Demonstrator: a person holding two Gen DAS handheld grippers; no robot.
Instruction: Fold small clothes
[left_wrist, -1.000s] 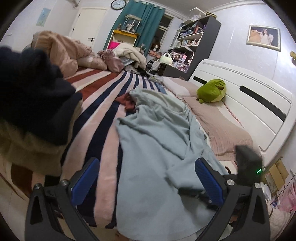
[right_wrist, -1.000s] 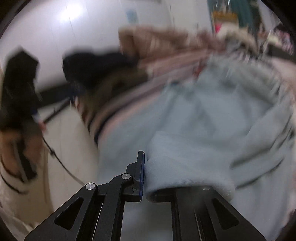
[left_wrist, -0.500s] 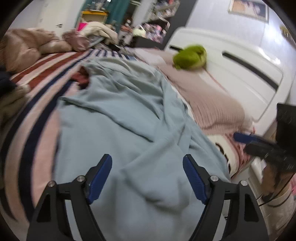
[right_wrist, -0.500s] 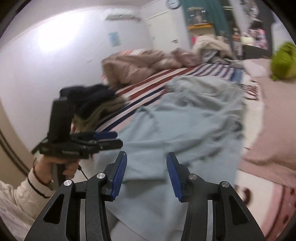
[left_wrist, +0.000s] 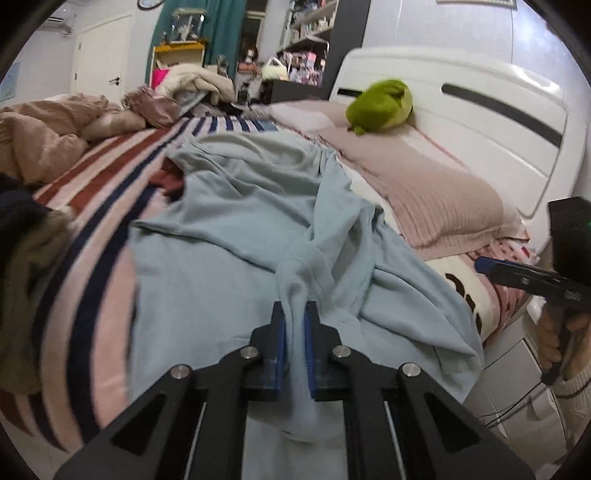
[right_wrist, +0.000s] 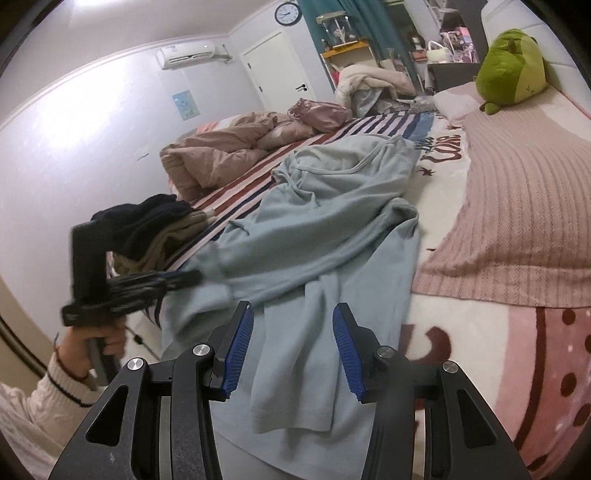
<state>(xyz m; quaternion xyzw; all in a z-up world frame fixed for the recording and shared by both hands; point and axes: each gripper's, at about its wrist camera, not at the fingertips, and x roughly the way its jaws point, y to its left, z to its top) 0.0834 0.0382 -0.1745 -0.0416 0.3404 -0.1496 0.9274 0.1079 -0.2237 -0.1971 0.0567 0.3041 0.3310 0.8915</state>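
A light blue long-sleeved top (left_wrist: 236, 229) lies crumpled across the bed; it also shows in the right wrist view (right_wrist: 332, 229). My left gripper (left_wrist: 294, 317) is shut on a fold of the top near a sleeve, at the bed's near edge. The right wrist view shows that gripper (right_wrist: 184, 278) pinching the sleeve end at the left. My right gripper (right_wrist: 293, 347) is open and empty, just above the top's lower hem (right_wrist: 291, 413). It shows at the right edge of the left wrist view (left_wrist: 517, 275).
A green plush toy (left_wrist: 382, 105) sits on a pink knitted blanket (left_wrist: 424, 192) by the white headboard (left_wrist: 480, 110). A stack of dark and tan clothes (right_wrist: 155, 229) lies on the striped sheet (left_wrist: 107, 192). A beige quilt (right_wrist: 221, 155) is heaped farther back.
My left gripper has closed on a fold of the blue top after hovering open above it. My right gripper let go of the sleeve earlier and now hangs open over the hem.
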